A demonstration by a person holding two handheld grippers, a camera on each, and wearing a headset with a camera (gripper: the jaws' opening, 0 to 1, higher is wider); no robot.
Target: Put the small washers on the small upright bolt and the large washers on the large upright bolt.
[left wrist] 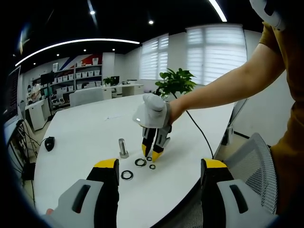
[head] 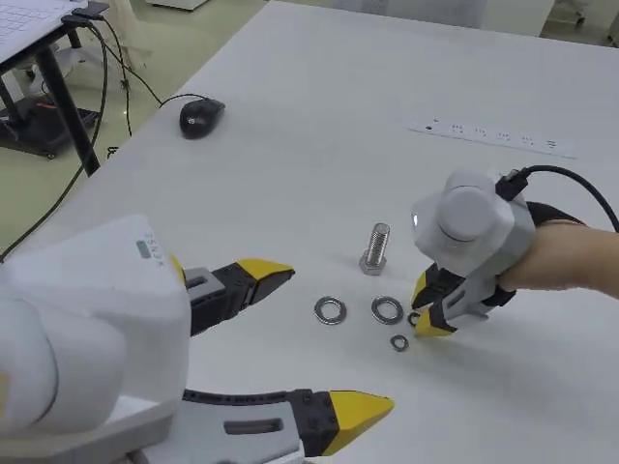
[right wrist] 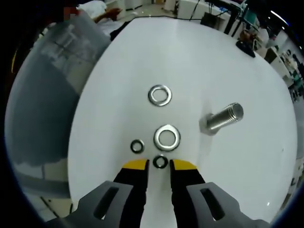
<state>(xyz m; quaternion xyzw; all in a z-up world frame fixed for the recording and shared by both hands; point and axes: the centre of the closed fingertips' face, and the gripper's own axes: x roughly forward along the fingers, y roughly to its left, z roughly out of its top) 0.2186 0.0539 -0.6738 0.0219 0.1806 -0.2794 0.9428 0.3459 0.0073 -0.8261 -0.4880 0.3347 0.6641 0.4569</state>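
Where a small washer [right wrist: 160, 162] lies between the right gripper's [right wrist: 160, 166] slightly parted tips, untouched in that gripper's view, a second small washer [right wrist: 137, 146] sits beside; large washers [right wrist: 166, 137] and upright bolt [right wrist: 221, 118] just ahead. Bare table [head: 319, 116] spreads beyond. Left gripper [head: 340, 338] gapes wide, empty.

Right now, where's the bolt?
In the head view the bolt stands upright on the table, just beyond a large washer and left of the right gripper.

Bright, even ceiling light; soft shadows, sharp focus, fisheye-warped edges.
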